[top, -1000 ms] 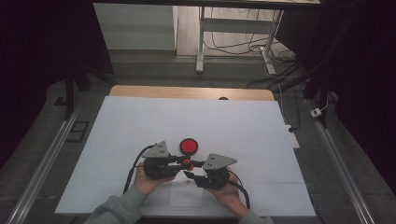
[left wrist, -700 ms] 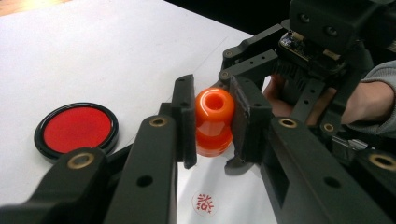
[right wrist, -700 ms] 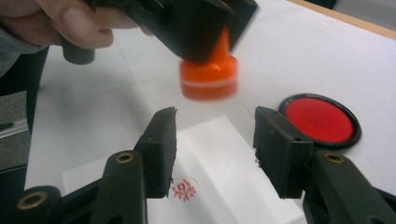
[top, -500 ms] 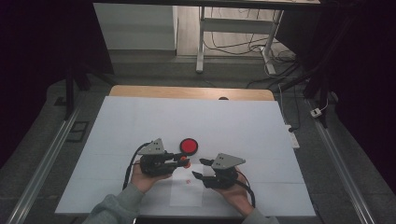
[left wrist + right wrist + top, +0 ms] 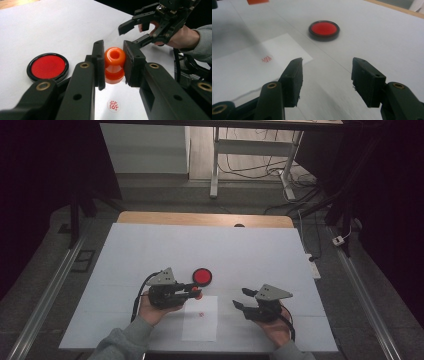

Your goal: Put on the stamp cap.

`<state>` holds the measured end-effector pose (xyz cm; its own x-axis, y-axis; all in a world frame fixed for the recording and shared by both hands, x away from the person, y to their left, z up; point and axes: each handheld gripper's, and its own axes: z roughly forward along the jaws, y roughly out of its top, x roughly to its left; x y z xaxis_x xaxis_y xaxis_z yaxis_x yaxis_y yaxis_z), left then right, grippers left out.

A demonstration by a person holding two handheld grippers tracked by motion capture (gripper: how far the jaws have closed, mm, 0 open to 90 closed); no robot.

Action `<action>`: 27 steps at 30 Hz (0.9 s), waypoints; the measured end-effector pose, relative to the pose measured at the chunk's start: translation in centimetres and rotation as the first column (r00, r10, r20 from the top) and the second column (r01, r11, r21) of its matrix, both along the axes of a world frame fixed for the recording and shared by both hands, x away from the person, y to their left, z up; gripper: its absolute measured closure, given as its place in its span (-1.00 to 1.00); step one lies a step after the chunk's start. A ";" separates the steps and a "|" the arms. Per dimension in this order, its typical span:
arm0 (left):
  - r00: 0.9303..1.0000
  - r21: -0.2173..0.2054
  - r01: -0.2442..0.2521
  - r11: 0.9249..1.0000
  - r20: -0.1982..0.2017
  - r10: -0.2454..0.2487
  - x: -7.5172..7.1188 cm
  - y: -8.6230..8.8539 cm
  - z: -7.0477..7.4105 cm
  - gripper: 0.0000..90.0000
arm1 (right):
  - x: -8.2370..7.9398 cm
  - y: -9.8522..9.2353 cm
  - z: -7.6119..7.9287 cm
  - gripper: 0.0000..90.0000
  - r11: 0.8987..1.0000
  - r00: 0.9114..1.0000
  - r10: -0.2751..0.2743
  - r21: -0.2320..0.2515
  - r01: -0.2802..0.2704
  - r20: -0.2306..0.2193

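Since a second ago the two grippers have drawn apart; the right gripper (image 5: 241, 299) has moved off to the right, away from the left one. The left gripper (image 5: 114, 63) pinches a small glossy orange plastic stamp (image 5: 114, 64) between its jaws, held above a white sheet of paper (image 5: 201, 317). On the paper sits a round red stamped mark (image 5: 114, 105). The right gripper's jaws are spread apart, holding nothing. Just beyond the left gripper lies a round red ink pad in a black rim (image 5: 202, 276). All rest on a white table (image 5: 240, 250).
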<state>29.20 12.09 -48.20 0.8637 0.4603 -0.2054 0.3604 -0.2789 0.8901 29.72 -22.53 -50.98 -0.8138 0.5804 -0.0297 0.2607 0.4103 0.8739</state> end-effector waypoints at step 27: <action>0.997 0.046 -0.076 0.996 0.012 0.076 0.5 1.4 0.5 0.62 | -1.5 -7.6 -0.2 -0.07 0.989 0.989 -0.148 -0.022 0.148 0.013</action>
